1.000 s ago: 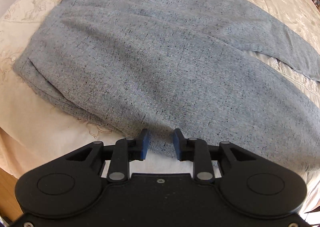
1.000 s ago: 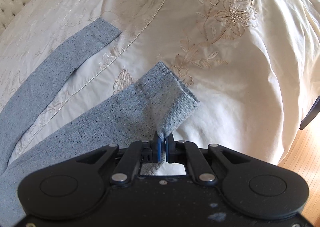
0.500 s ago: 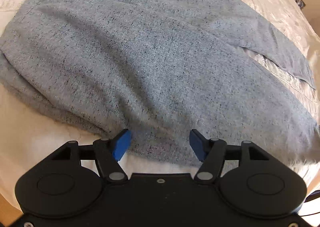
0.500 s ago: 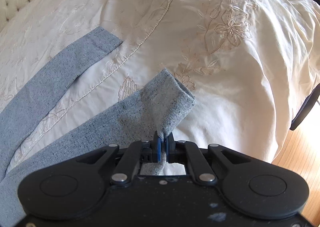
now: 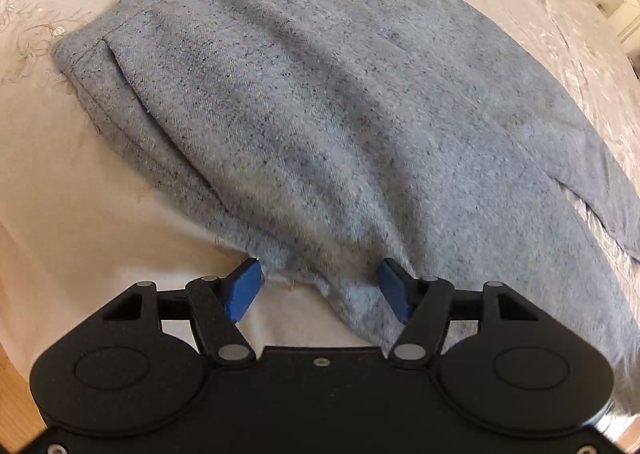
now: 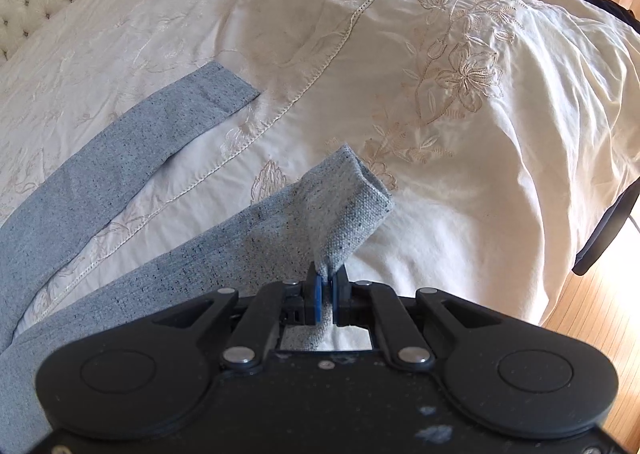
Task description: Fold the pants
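Pinching a leg cuff [image 6: 344,209], right tongs [image 6: 328,294] are lifting it; left tongs [image 5: 320,286], gaping wide, are straddling the pants [image 5: 340,93] hip edge near the bed [image 5: 100,213] edge.

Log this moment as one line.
left gripper: open at pants edge | right gripper: shut on leg hem, lifted | bedspread

Both grippers are matte black, with a broad flat body, a round raised disc at each side and bare silver pivot pins on angled link arms. The left gripper [image 5: 320,286] carries blue finger pads [image 5: 242,290]; the right gripper [image 6: 327,294] has whitish specks on its body
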